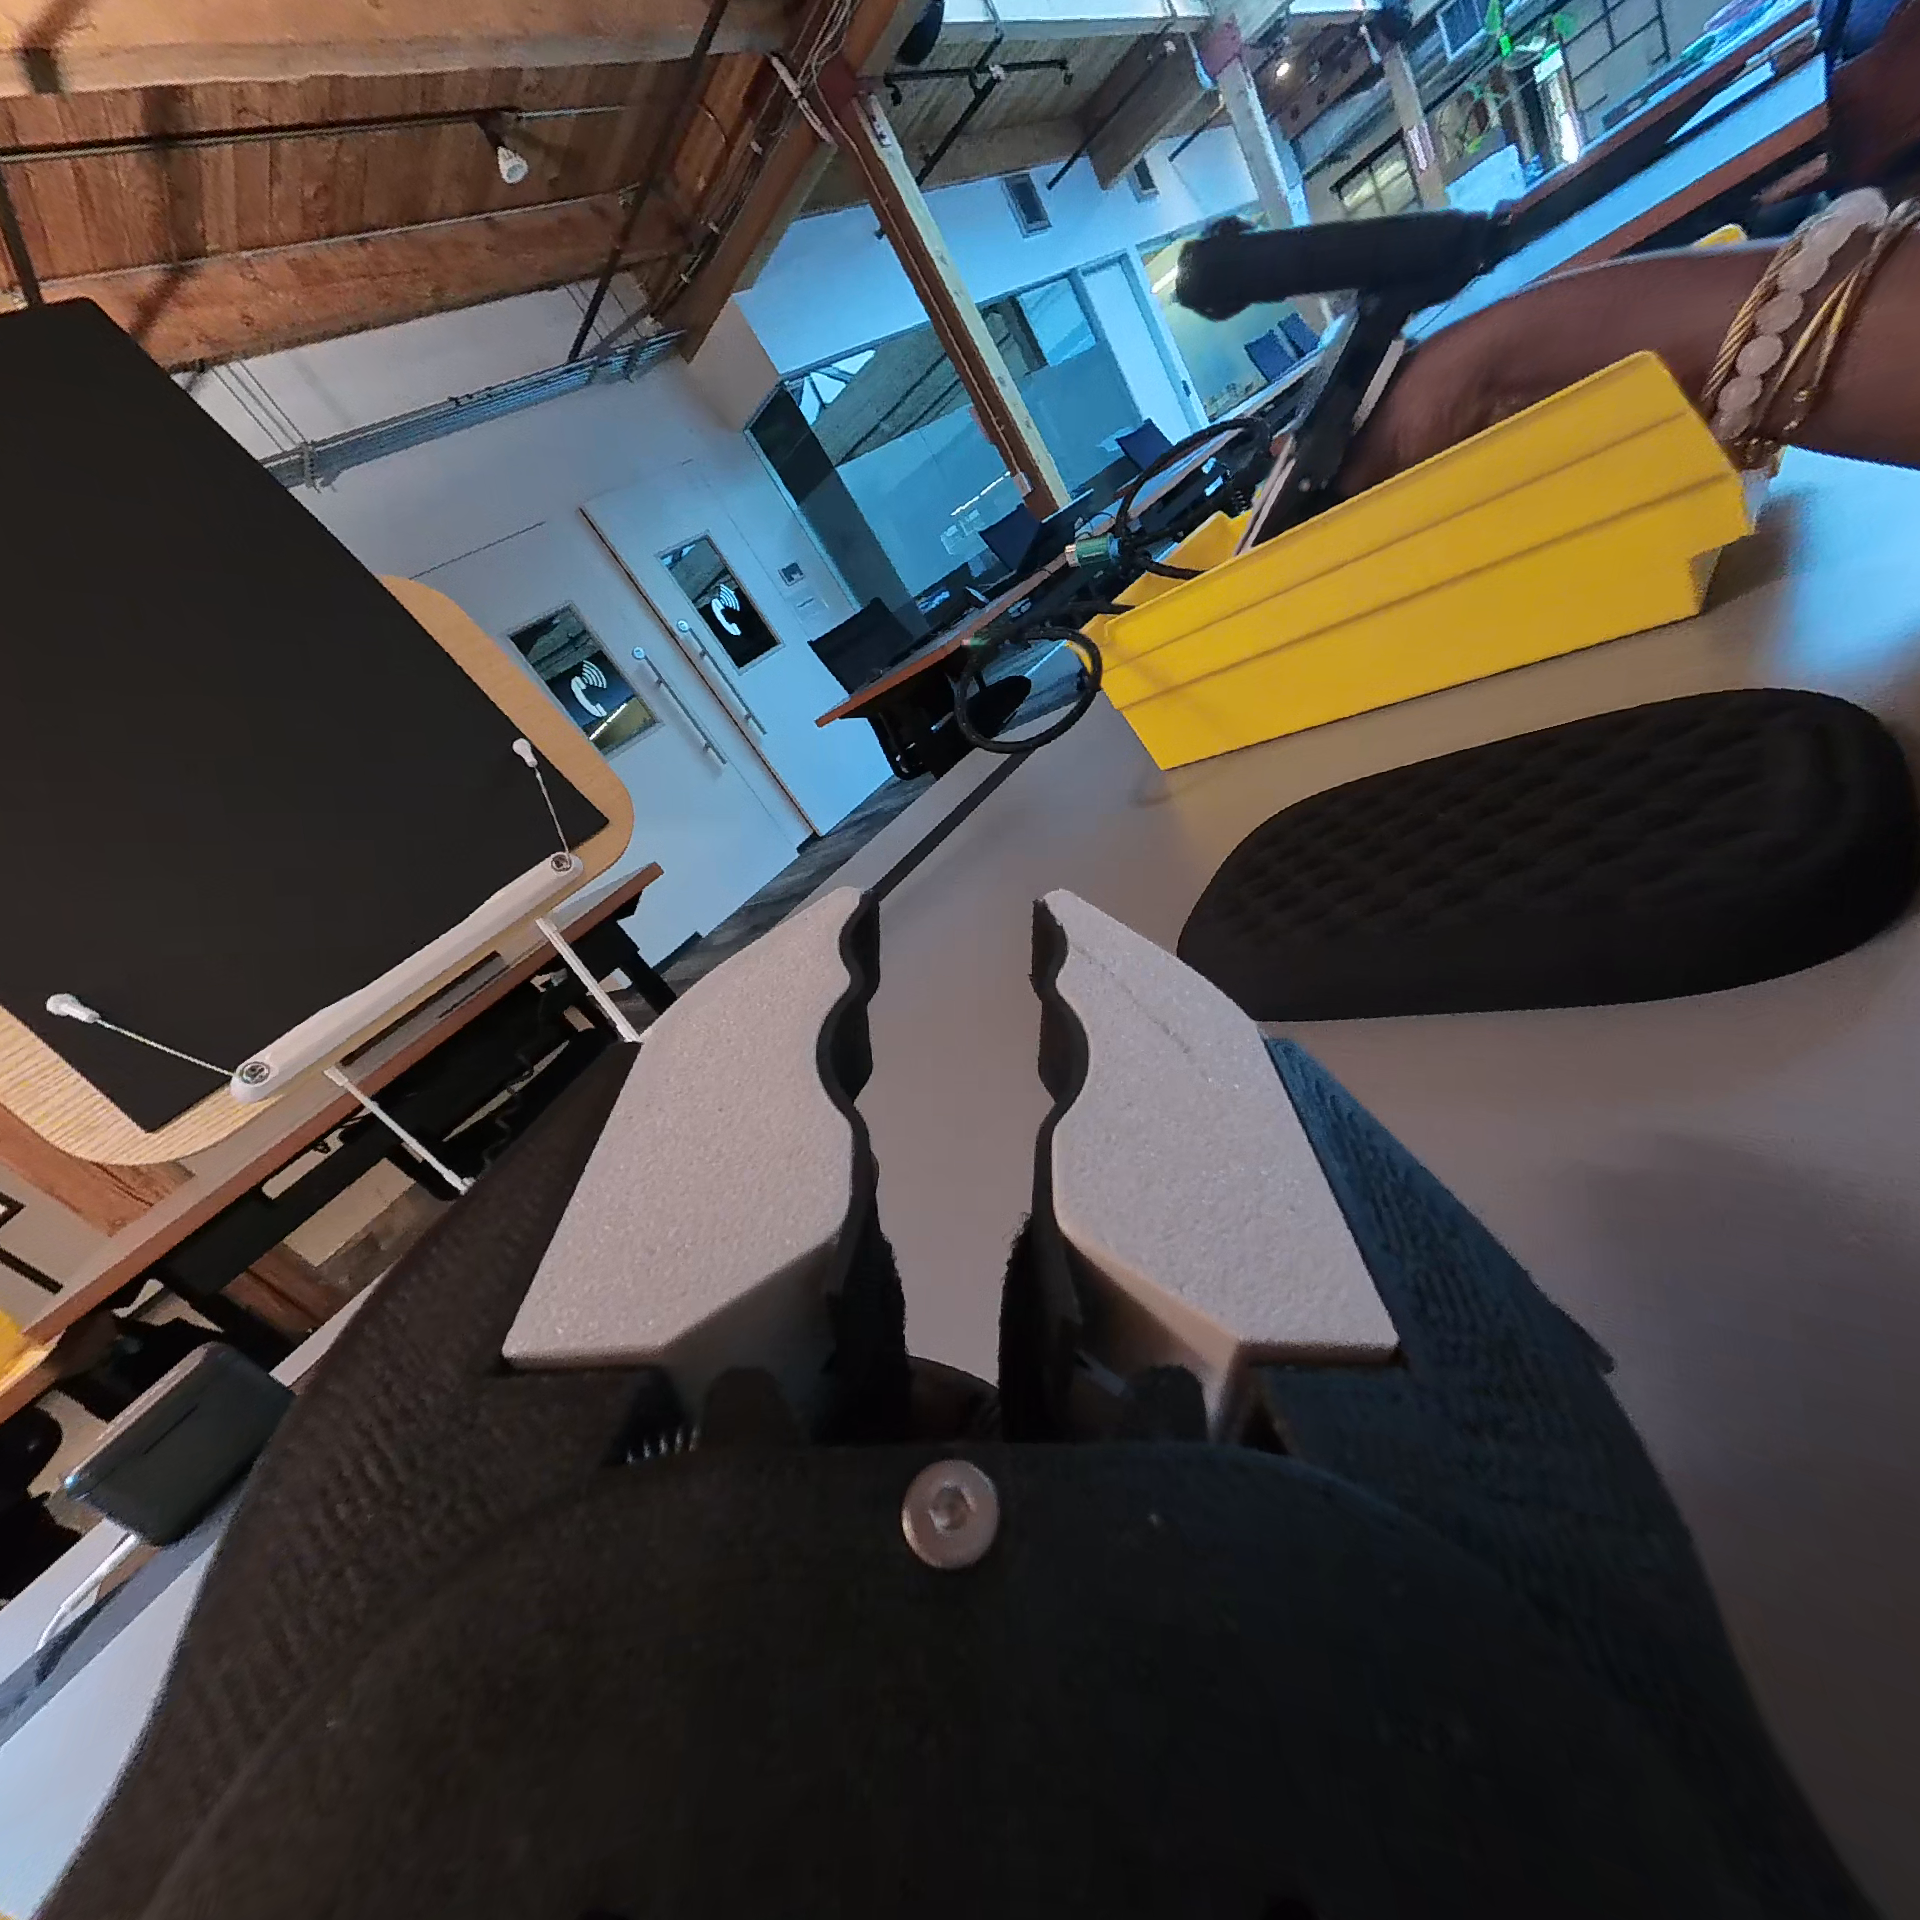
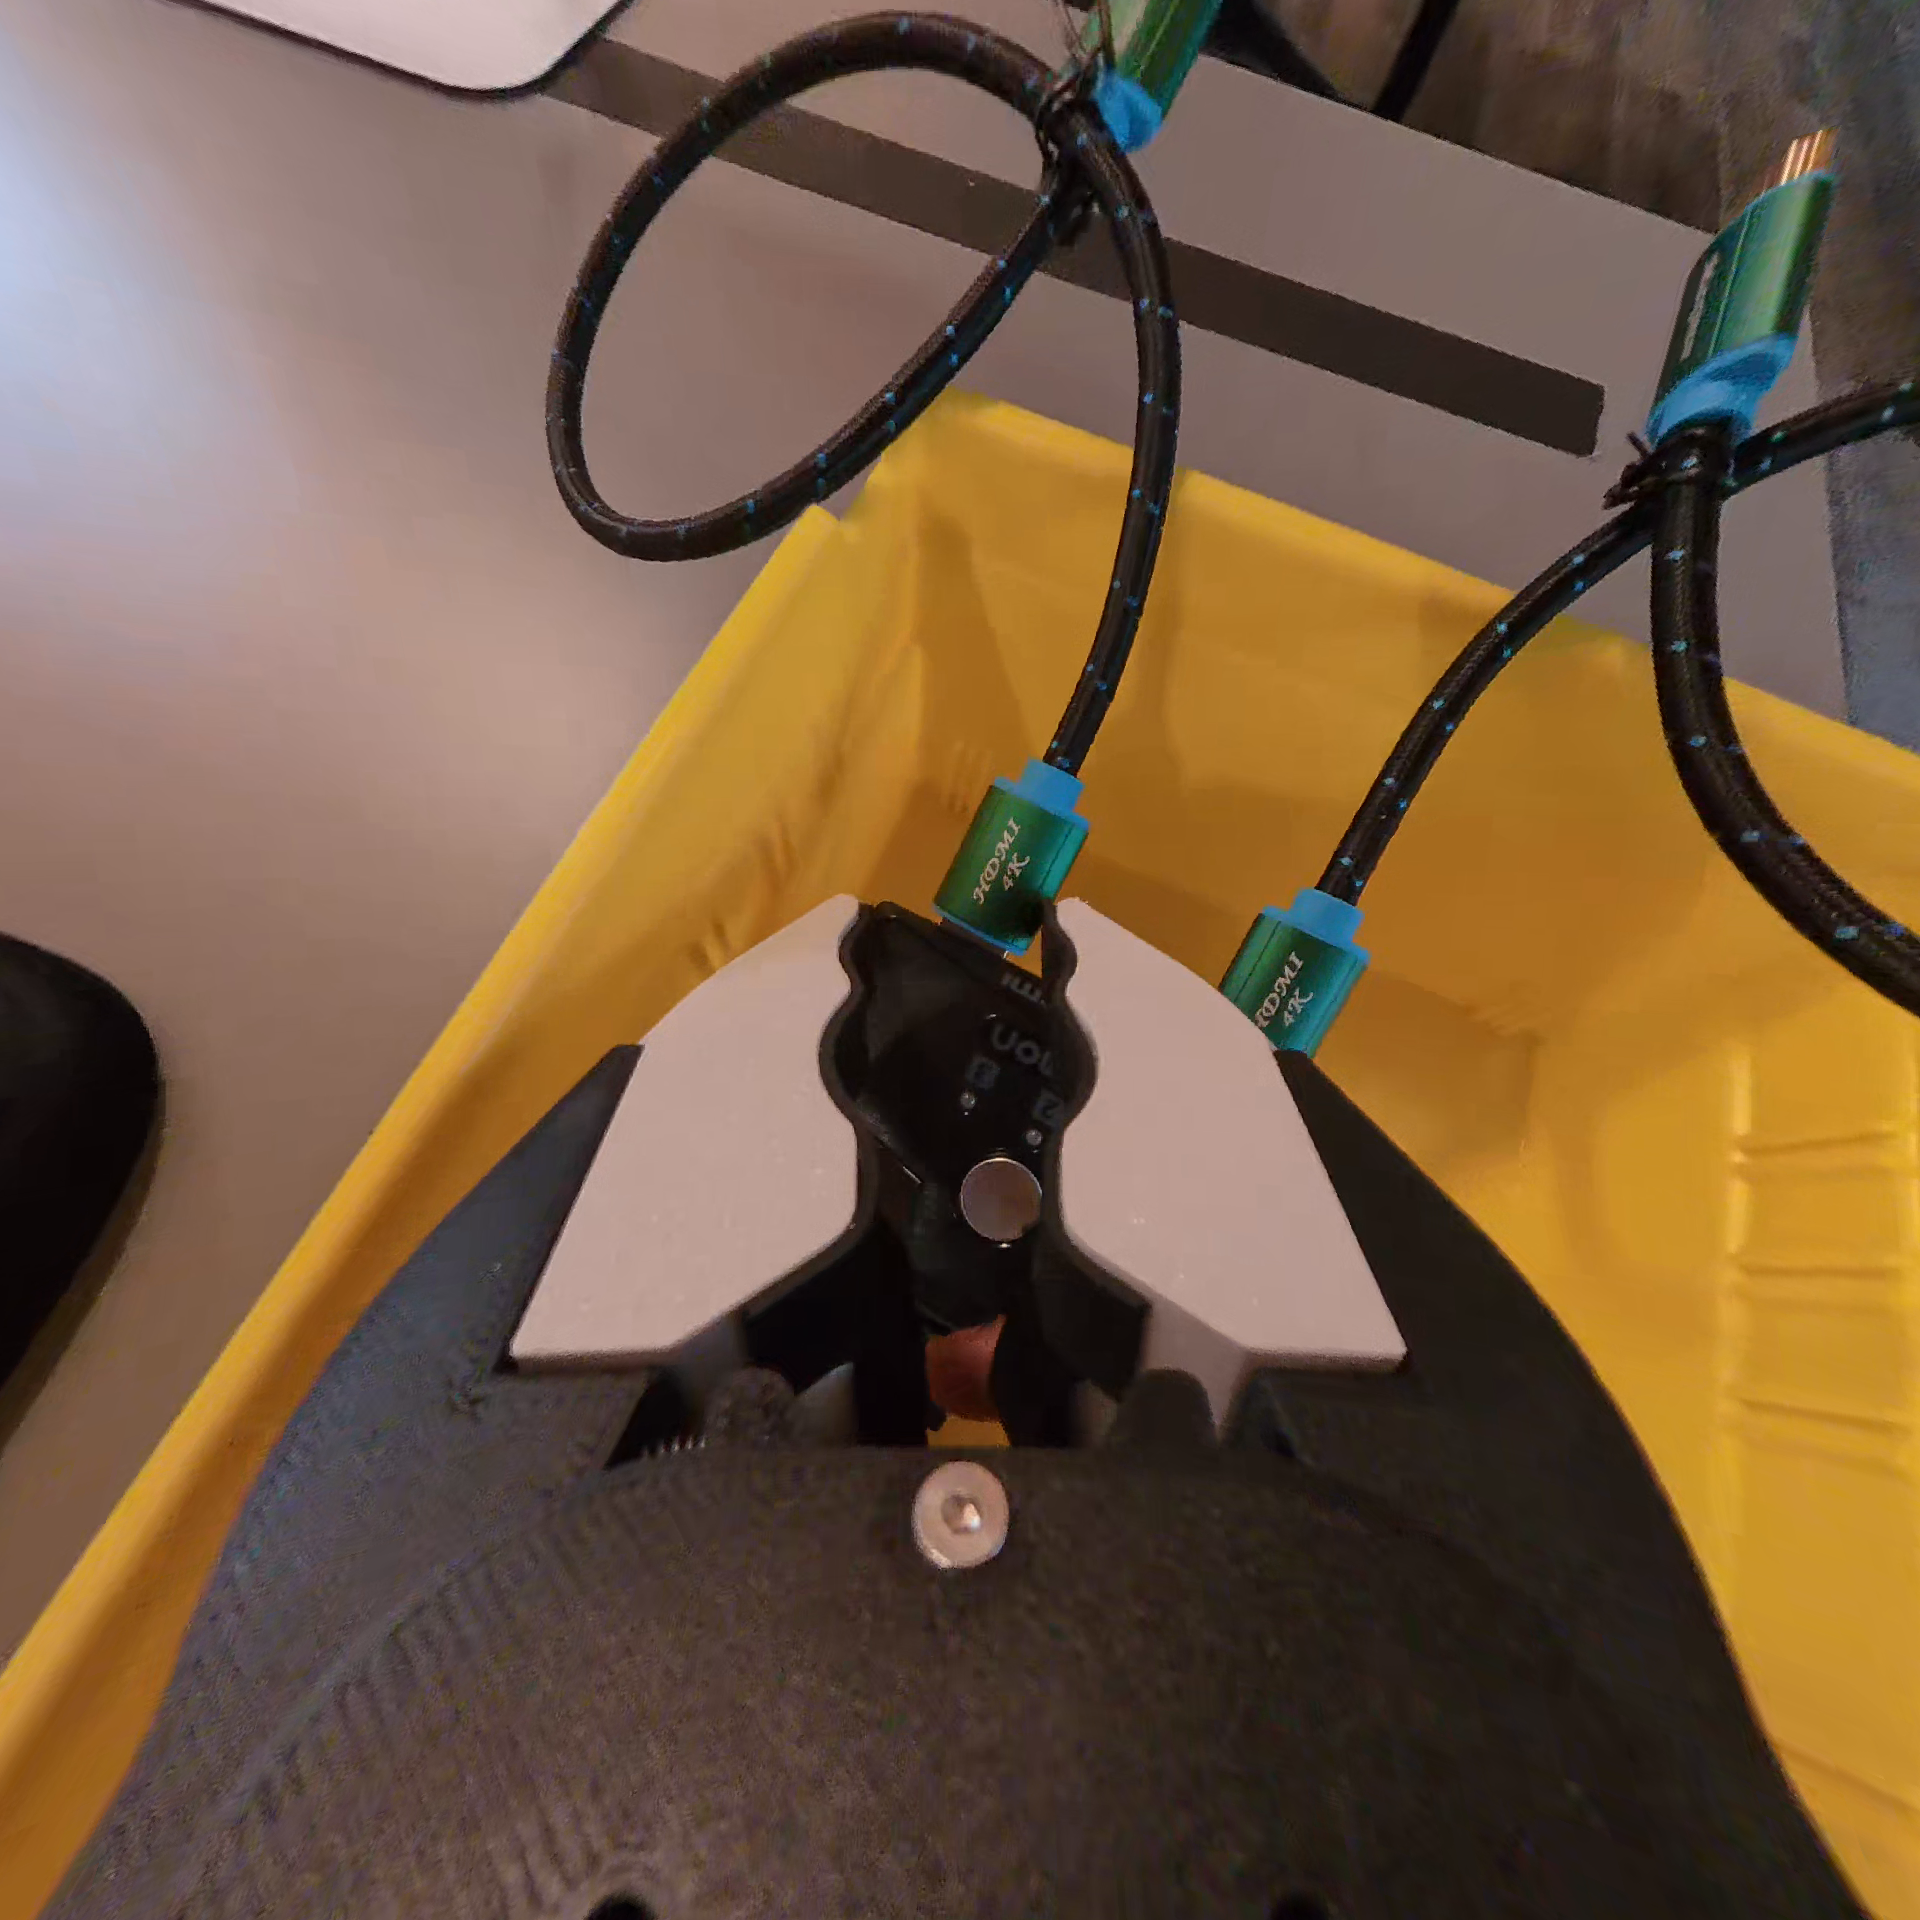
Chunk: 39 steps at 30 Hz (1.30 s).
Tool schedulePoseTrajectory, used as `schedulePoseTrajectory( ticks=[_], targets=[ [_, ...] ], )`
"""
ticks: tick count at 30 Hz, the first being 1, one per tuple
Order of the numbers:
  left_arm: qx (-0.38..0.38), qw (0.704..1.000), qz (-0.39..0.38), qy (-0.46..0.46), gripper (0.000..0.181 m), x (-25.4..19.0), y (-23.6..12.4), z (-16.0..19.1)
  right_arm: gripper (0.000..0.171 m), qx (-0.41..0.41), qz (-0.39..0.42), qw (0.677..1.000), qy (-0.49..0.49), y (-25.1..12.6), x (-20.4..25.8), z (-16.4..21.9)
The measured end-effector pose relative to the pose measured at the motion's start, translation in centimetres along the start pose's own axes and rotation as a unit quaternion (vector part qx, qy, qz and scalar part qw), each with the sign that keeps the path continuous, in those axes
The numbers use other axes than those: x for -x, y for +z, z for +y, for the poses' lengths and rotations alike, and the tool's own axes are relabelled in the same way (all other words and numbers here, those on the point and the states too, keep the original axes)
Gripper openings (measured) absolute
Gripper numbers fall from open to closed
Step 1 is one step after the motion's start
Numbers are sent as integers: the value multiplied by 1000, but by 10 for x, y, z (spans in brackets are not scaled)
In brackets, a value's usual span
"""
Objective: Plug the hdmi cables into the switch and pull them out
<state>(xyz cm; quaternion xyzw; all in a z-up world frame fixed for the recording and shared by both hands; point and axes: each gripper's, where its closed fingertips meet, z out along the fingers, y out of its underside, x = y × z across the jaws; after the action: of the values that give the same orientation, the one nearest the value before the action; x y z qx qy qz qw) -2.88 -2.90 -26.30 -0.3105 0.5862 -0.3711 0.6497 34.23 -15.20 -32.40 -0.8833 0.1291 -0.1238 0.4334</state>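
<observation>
Your right gripper [image 2: 956, 925] is clenched on the black switch [image 2: 971, 1060], which sits between the two grey fingers [image 2: 717, 1143] inside the yellow bin [image 2: 1558, 935]. The switch shows a round silver button [image 2: 1000, 1200] on its upper face.

Two braided black cables with green plugs meet the switch. The plug of the first cable [image 2: 1138, 436] enters the switch at its far end, right at your fingertips; that cable rises over the bin wall, forms a loop above the grey table [image 2: 260, 520], and ends in a second green plug [image 2: 1143, 52] at the top edge of the view. The second cable [image 2: 1475, 665] has its plug [image 2: 1294, 982] just beside the right finger; whether it is seated in the switch cannot be told, as the finger hides the joint. Its free end [image 2: 1745, 291], gold contacts exposed, hangs beyond the bin's far corner.

Your left gripper [image 1: 956, 914] is released: the fingers stand apart with nothing between them, and it hovers low over the table [image 1: 1558, 1299], well apart from the bin [image 1: 1403, 623]. A black mesh pad [image 1: 1558, 862] lies between this gripper and the bin. In the left wrist view your right hand [image 1: 1507, 374], with bracelets at the wrist, reaches into the bin, and cable loops [image 1: 1023, 691] hang over its far end.
</observation>
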Motion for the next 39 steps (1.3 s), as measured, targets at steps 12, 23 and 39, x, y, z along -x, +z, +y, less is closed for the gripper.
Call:
schedulePoseTrajectory(
  ticks=[12, 23, 39],
  targets=[
    [-7, 1000, -11, -3, 28, 5, 0, -6, 36, -74, 29, 997, 17, 13, -13, -25],
    [-74, 997, -10, -20, 28, 15, -25, -78, 44, -479, 164, 861, 40, -214, 14, -81],
    [255, 901, -346, -51, 29, 187, -236, -5, 28, -640, 219, 735, -36, -310, 77, -59]
  ],
)
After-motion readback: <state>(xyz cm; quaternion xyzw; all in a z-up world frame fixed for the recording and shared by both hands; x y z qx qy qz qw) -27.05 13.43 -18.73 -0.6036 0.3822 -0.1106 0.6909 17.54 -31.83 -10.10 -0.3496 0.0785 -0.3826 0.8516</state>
